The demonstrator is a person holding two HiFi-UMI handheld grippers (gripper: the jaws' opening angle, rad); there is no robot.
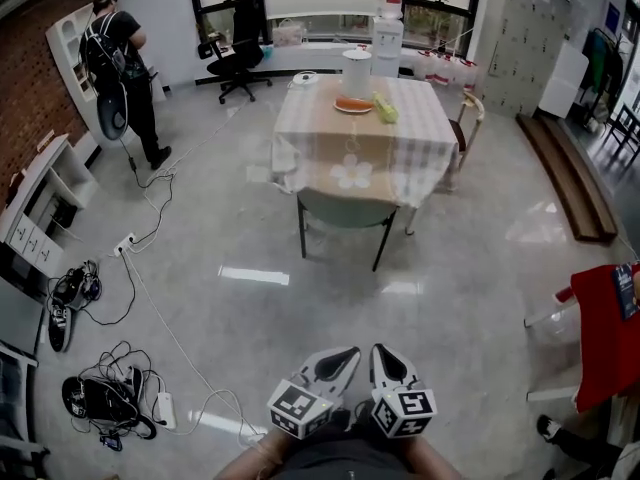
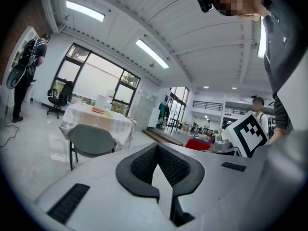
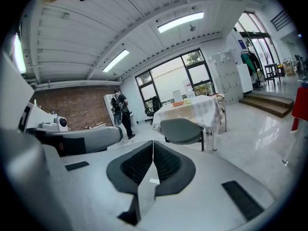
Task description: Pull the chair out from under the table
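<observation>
Approach step, chair not yet reached.
Your left gripper (image 1: 343,353) and right gripper (image 1: 384,352) are clenched on nothing; the grey chair (image 1: 345,211) stands well ahead, tucked under the near edge of the table (image 1: 425,158). Next, I think: go closer, open jaws.

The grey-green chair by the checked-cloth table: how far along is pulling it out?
Nothing done yet: the grey-green moulded chair sits tucked under the near edge of the cloth-covered table. In hand: nothing; the left gripper and right gripper are shut, empty, across the shiny floor from it. Left: approach, grip its back, pull.
</observation>
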